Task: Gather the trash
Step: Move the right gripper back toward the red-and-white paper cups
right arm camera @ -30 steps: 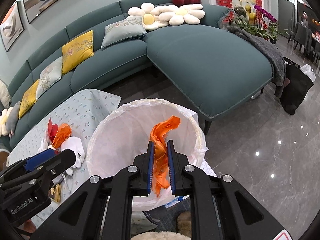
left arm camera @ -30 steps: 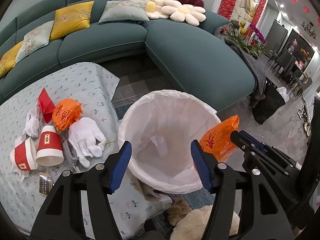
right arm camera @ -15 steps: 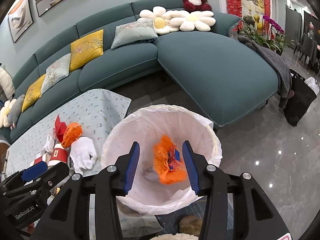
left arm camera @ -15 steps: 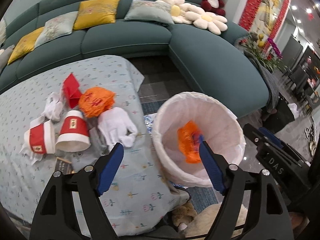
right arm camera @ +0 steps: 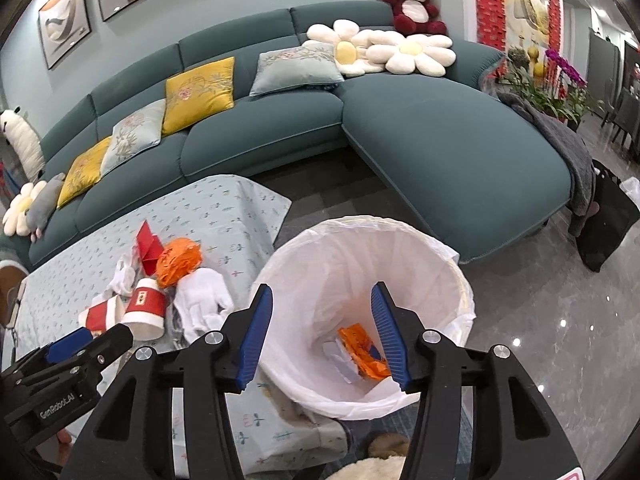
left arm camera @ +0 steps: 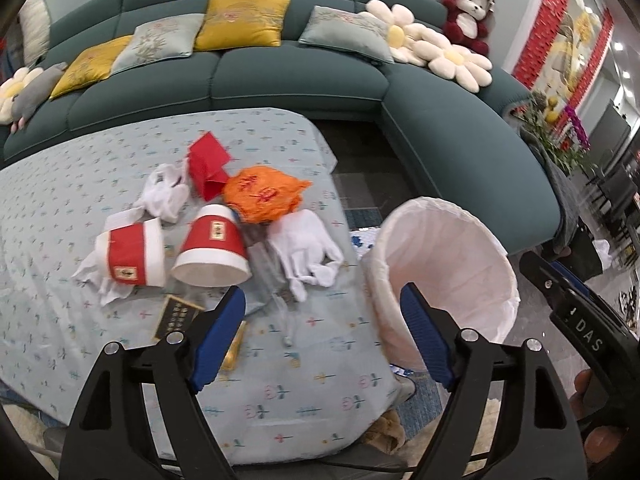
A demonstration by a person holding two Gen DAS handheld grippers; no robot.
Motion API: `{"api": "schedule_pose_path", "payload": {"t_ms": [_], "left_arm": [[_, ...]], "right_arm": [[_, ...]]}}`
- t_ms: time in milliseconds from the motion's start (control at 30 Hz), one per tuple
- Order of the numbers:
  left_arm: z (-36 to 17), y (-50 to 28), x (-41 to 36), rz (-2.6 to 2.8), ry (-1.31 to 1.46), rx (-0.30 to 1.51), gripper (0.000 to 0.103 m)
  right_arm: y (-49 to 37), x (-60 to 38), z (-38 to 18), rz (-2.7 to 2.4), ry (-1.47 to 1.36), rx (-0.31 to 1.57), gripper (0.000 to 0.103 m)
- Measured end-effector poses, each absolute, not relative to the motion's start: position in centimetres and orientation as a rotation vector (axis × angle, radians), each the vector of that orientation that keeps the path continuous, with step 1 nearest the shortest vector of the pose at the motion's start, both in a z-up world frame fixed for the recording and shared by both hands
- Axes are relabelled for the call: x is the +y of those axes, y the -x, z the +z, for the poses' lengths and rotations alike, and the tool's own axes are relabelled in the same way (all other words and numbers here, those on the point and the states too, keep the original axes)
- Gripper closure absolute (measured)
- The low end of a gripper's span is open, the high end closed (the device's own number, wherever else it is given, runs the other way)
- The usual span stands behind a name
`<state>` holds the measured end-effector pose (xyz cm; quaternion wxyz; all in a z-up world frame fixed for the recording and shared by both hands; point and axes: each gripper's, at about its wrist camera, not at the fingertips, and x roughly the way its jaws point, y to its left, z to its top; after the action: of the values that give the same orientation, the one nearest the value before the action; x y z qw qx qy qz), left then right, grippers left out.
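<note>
Ahead and to the left of our left gripper (left arm camera: 320, 332), whose jaws stand wide apart and empty, the remaining trash lies on the tablecloth (left arm camera: 60, 208): two red-and-white paper cups (left arm camera: 134, 256), a red paper scrap (left arm camera: 208, 166), a crumpled orange bag (left arm camera: 266, 192) and white gloves (left arm camera: 308, 250). We judge the next pick should come straight down on one piece, the nearest cup (left arm camera: 212, 250) being easiest, and close across its wall without dragging the cloth. To its right stands the lined bin (left arm camera: 444, 264). Our right gripper (right arm camera: 322, 334), jaws just opened with nothing between them, hangs over that bin (right arm camera: 360, 248); an orange wrapper (right arm camera: 360, 350) lies at the bottom. What the white scraps beside it are, we cannot tell, and the dark card near the left finger is half hidden.
</note>
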<state>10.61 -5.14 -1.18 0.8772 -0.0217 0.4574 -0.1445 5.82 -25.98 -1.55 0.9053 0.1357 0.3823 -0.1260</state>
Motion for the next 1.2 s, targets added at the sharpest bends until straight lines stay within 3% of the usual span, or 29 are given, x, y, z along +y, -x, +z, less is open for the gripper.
{"api": "schedule_pose_path", "payload": {"t_ms": [667, 800, 1200], "left_arm": [[-1.4, -10.4, 4.6, -0.161, 0.144, 0.947, 0.026], [-1.6, -10.3, 6.6, -0.128, 0.165, 0.945, 0.018], [-2.7, -11.0, 11.5, -0.042, 0.203, 0.956, 0.014]], "right_arm": [[-6.9, -18.1, -0.5, -0.148, -0.207, 0.808, 0.052], [-7.2, -16.7, -0.7, -0.128, -0.196, 0.819, 0.052], [-8.0, -12.7, -2.2, -0.077, -0.171, 0.863, 0.046]]}}
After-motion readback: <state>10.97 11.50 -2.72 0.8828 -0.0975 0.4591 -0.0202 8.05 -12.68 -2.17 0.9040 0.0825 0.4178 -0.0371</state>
